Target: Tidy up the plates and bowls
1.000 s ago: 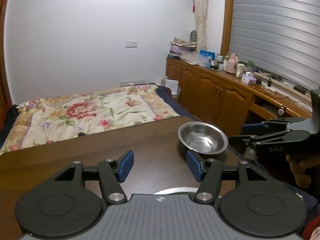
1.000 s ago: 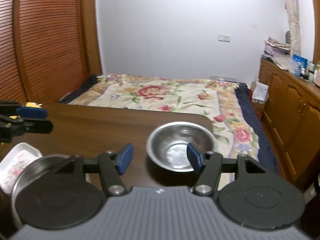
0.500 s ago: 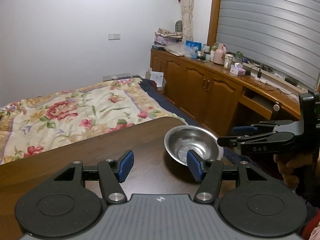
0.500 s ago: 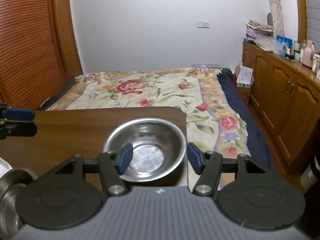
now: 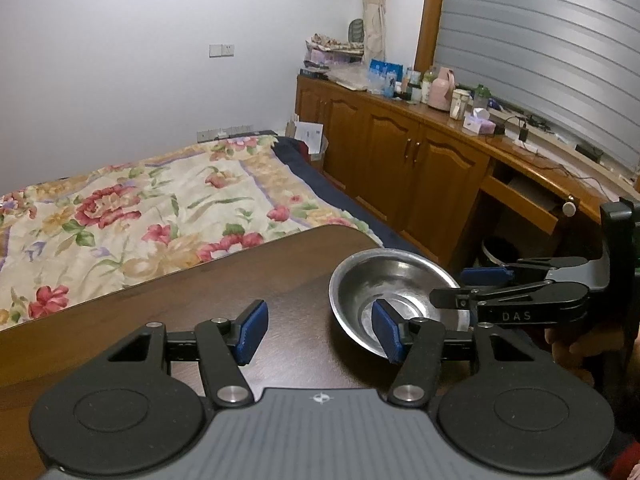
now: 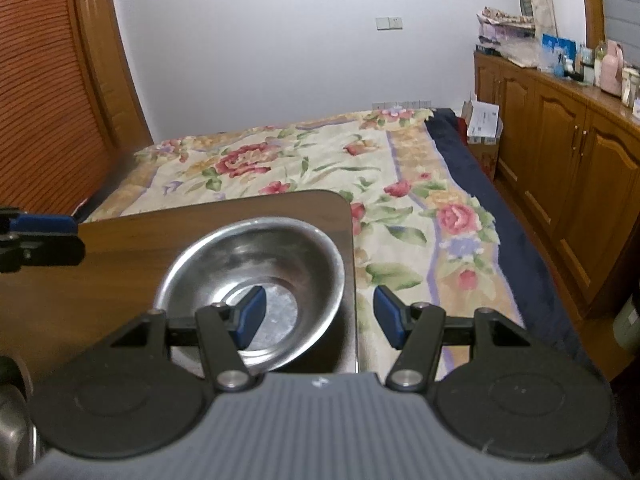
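Right gripper (image 6: 316, 316) level and pointing forward over the steel bowl (image 6: 256, 264), jaws spread wide: left pad above the bowl's inside, right pad past the rim at 3 o'clock, nothing gripped. Left gripper (image 5: 316, 330) also wide open and holding nothing, level over the table (image 5: 200, 300), bowl at its 2 o'clock. Bowl: round, shiny metal, flat base, sits at the rounded far-right corner of the dark glossy wood table. Floral bedspread (image 6: 320, 160) at 12 o'clock.

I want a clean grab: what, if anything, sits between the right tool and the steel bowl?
Nothing visible. The right tool is open, one finger over the steel bowl, the other outside its rim, at the table corner.
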A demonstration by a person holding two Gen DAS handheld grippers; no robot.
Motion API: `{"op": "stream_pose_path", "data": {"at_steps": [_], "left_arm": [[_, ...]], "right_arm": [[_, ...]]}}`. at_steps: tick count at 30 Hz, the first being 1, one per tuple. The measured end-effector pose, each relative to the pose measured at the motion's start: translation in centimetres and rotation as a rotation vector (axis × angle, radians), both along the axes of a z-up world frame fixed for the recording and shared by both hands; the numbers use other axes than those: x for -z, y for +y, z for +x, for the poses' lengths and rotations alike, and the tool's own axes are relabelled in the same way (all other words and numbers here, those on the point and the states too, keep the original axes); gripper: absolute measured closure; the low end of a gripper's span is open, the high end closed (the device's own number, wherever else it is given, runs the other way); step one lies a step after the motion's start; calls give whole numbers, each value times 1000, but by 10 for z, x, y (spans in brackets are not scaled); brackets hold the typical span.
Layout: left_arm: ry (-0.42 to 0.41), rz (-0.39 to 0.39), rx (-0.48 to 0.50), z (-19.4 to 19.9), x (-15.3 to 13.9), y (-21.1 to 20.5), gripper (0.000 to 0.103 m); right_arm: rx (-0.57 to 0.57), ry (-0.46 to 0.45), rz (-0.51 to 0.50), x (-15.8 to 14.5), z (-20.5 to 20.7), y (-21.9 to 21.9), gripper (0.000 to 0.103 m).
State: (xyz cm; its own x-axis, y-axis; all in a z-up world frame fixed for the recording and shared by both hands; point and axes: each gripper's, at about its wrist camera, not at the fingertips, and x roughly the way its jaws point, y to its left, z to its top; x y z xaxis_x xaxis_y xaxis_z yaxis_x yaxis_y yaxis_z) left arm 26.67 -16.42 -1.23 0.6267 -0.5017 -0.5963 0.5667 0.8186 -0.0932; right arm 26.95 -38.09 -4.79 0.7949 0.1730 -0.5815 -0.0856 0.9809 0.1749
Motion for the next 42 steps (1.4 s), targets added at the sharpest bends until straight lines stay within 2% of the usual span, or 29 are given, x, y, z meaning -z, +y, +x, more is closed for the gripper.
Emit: {"op": "stream_pose_path", "data": {"at_steps": [5,10,19,27,31,35,42], "left_arm": [[30,15,15,12,10,-11,45],[56,36,32,22,16,-24,53],[109,45,38,39,28,-33,58],[170,40,51,46,37,-35,71],[178,49,57,46,38,-38,77],[182,53,53,45,40,-38,82],[200,11,52,42,37,-28,84]], "right_arm": [[-3,21,43,6,3,-3,43],[-12,30,67,10,6,-3,43],[-30,40,100,11,10,0,48],[-35,45,124,11,10,3,58],[-33,49,144,13,9,3,69],[-28,60,158,15,8,2,74],[-16,67,196,16,7,-2,82]]}}
